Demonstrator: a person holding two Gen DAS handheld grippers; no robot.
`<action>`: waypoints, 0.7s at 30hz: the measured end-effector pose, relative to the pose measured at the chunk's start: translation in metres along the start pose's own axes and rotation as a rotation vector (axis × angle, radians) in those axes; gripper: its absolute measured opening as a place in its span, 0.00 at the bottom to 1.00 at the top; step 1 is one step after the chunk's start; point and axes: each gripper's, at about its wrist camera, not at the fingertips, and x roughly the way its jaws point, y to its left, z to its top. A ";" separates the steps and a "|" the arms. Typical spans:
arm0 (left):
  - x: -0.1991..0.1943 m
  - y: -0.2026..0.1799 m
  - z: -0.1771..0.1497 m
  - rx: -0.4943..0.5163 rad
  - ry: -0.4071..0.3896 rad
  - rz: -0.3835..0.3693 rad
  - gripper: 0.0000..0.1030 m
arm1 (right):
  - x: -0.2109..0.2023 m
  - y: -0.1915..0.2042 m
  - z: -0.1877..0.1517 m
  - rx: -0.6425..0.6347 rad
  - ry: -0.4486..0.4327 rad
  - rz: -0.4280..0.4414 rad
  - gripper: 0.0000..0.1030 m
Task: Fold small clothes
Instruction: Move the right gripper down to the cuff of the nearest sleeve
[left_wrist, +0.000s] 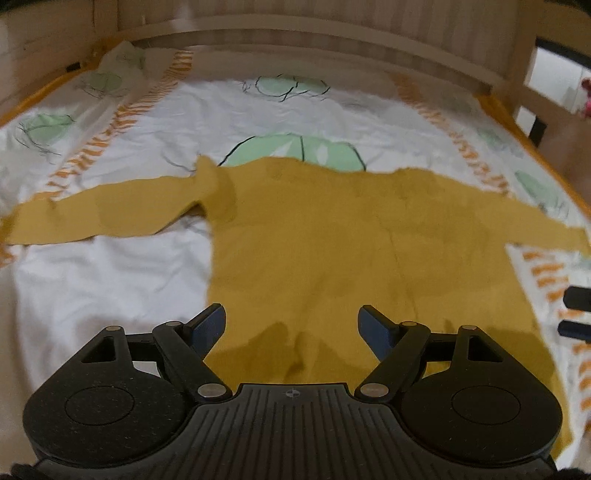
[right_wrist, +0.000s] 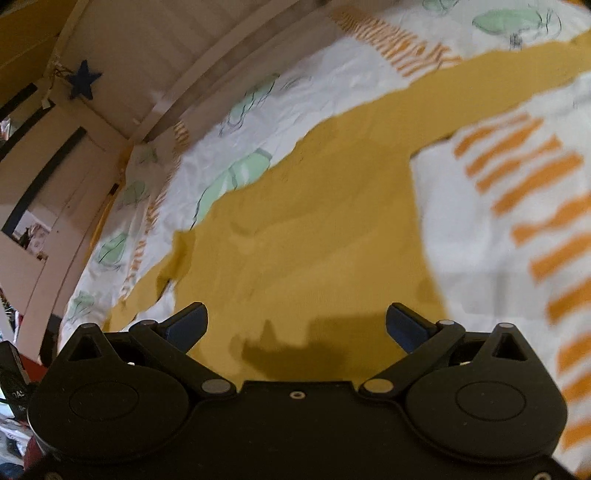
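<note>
While no readable writing shows on the cloth or the tools, a few pale letters on a dark box (right_wrist: 14, 391) at the lower left of the right wrist view are too blurred to make out. A mustard long-sleeved top (left_wrist: 332, 240) lies flat across the middle of the left wrist view on a white bedsheet (left_wrist: 110, 273) printed with green shapes and orange stripes; both sleeves are spread out to the sides, and its left shoulder is creased upward. The left gripper (left_wrist: 291, 323) sits at the bottom centre of its frame with fingers spread wide, holding nothing, above the top's near edge. The right gripper (right_wrist: 296, 321) is likewise wide apart and empty over the same top (right_wrist: 314, 229), which runs diagonally toward the upper right of that frame. A wooden bed rail (left_wrist: 295, 40) crosses the top of the left view. A dark blue star (right_wrist: 84, 79) hangs at the upper left of the right view. Two dark fingertips (left_wrist: 578, 314) show at the right edge of the left view.
</note>
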 end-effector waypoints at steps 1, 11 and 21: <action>0.007 0.000 0.005 -0.009 -0.003 -0.007 0.76 | 0.002 -0.004 0.008 -0.005 -0.004 -0.013 0.99; 0.082 -0.019 0.049 0.017 -0.069 0.123 0.76 | 0.003 -0.065 0.080 -0.035 -0.071 -0.228 0.99; 0.137 -0.037 0.045 0.025 -0.060 0.163 0.76 | -0.021 -0.143 0.159 -0.052 -0.203 -0.467 0.99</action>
